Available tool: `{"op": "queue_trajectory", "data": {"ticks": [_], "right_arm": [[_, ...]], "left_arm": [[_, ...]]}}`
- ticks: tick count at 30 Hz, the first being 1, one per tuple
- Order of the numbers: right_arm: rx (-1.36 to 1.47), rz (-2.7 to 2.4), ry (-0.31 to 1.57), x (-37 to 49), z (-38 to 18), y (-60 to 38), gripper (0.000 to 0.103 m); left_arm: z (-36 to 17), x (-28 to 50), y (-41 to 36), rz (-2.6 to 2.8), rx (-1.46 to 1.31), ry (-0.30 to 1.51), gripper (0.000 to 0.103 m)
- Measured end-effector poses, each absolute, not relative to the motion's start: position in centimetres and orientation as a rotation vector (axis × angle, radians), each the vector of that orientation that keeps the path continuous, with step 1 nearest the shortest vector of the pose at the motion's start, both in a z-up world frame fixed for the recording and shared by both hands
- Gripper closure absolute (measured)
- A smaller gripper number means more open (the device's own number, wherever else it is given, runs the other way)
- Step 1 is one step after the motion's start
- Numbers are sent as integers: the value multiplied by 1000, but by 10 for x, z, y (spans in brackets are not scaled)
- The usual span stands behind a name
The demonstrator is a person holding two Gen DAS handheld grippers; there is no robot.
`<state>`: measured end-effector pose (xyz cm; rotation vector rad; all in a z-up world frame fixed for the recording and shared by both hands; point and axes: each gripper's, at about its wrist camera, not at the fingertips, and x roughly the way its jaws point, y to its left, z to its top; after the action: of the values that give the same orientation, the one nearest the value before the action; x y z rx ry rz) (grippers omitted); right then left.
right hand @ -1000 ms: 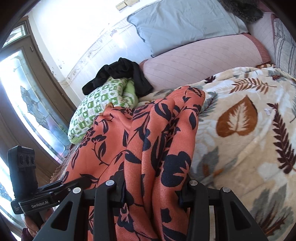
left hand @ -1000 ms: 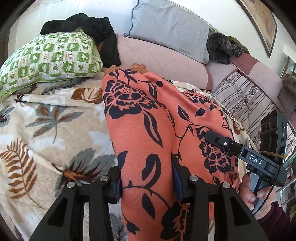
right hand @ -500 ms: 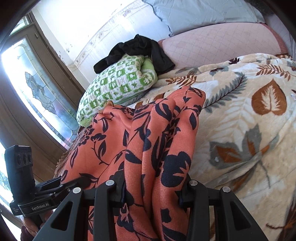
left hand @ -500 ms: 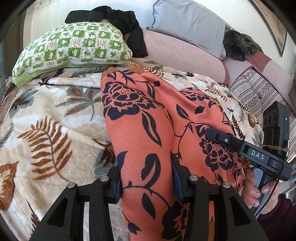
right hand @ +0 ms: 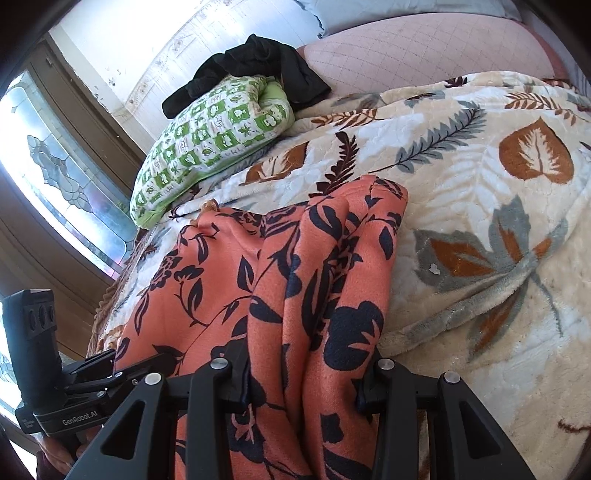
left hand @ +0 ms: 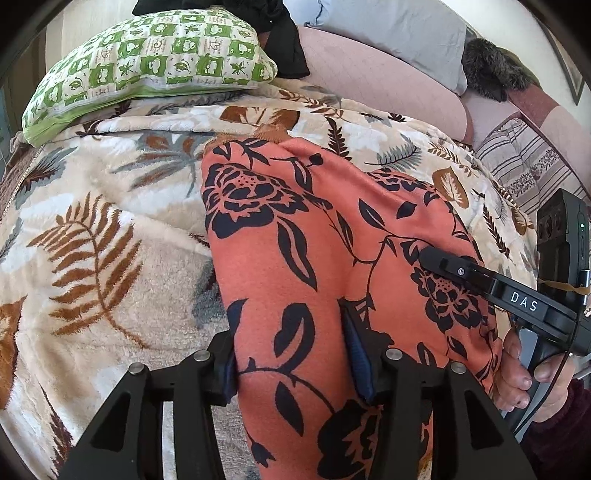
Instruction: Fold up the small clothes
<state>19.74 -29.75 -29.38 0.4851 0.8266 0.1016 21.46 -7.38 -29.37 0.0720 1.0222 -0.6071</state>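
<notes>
An orange garment with a dark floral print (left hand: 280, 229) lies lengthwise on the leaf-patterned blanket (left hand: 92, 229), its far end resting flat. My left gripper (left hand: 291, 354) has the near end between its pads; its jaws are opening, and the cloth still fills the gap and touches both pads. In the right wrist view the same garment (right hand: 295, 258) runs in folds away from my right gripper (right hand: 304, 373), which is shut on its other near corner. Each hand-held gripper shows at the edge of the other's view, the right one (left hand: 480, 284) beside the garment's right edge.
A green checked pillow (left hand: 155, 55) with a black garment (left hand: 284, 40) on it lies at the head of the bed, by pink (left hand: 376, 77) and grey pillows (left hand: 388, 26). A striped cover (left hand: 524, 162) lies right. A window (right hand: 55, 177) is left of the bed.
Both grippers have sunk toward the bed and tilted down, laying the garment's far end on the blanket. The left jaws stand slightly wider than before.
</notes>
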Motion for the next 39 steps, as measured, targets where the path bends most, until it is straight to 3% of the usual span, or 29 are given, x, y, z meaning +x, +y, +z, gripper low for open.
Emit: {"op": "queue_trajectory", "data": {"ticks": [9,14,26,30,31,35,39], "right_arm": [[509,76,874,202,-300,-302,50],[507,69,899,202,-296,-305,41],[432,-9,725,183,-241,-319,39],[423,57,680,193,-231,-309,41],[432,78,677,196,-230,-307,46],[475,122,704,213,-240,-302,60],[536,118,799,232,-268,-308,62]], "left_arm": [[-297,214,-81,-544,131,1011,38],[-294,210,-85,-497,161,993,36],[-253,202,-94,-422,207,867,36],[-237,223,-104,-399,173,834,31],[-238,230,-106,-395,164,841,30],[-259,263,-110,-346,121,936,30],[-284,277,-110,-298,125,1019,30]]}}
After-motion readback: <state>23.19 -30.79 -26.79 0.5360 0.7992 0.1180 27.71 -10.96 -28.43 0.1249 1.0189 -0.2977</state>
